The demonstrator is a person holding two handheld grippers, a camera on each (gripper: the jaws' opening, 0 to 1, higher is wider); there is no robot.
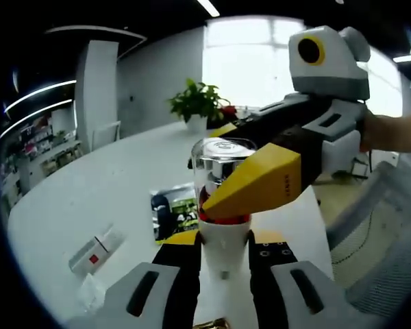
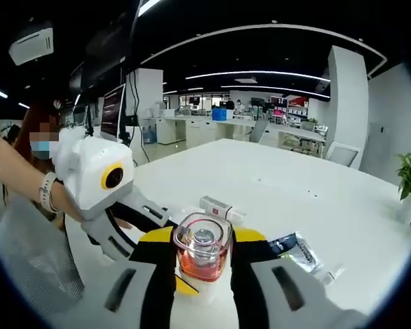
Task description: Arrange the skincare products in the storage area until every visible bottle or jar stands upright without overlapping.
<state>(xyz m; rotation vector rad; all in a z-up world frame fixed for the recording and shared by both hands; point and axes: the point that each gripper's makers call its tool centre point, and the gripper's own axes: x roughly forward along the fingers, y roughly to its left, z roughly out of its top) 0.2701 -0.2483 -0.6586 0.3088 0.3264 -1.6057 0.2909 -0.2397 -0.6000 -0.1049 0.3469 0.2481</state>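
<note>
Bottle (image 1: 222, 205), clear-capped with a red band and white base, stands upright, pinched by both the left gripper (image 1: 224, 264) and right gripper (image 2: 204, 271) above the table (image 1: 89, 199).

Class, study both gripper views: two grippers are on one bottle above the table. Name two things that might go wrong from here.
1. Both the left gripper and the right gripper clamp the same bottle, lifted off the white table. If they pull unevenly, it may slip and fall.
2. The right gripper grips at the clear cap; the cap might come loose, though whether it is fastened cannot be told.
</note>
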